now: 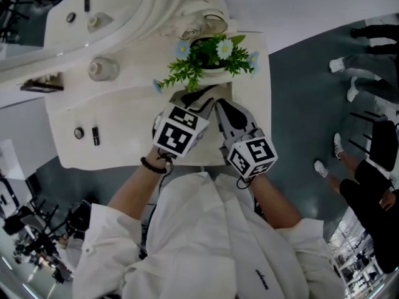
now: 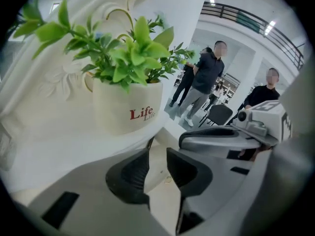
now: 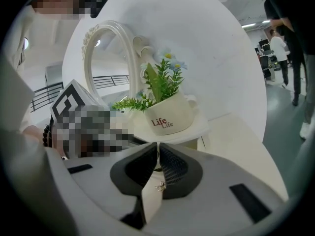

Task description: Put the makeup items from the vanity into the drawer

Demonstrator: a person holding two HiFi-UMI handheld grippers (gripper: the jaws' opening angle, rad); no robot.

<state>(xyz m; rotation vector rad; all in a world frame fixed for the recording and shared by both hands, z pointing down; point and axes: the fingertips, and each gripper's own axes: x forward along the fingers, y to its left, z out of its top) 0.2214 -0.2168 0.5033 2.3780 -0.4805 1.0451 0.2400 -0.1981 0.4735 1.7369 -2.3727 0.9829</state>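
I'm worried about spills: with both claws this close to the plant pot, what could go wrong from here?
1. The plant pot stands just beyond the open left claw and the shut right claw; a push forward could tip it.
2. The two claws sit side by side and might bump.
3. The dark tube sits near the front edge of the vanity and could be knocked off in a careless reach.
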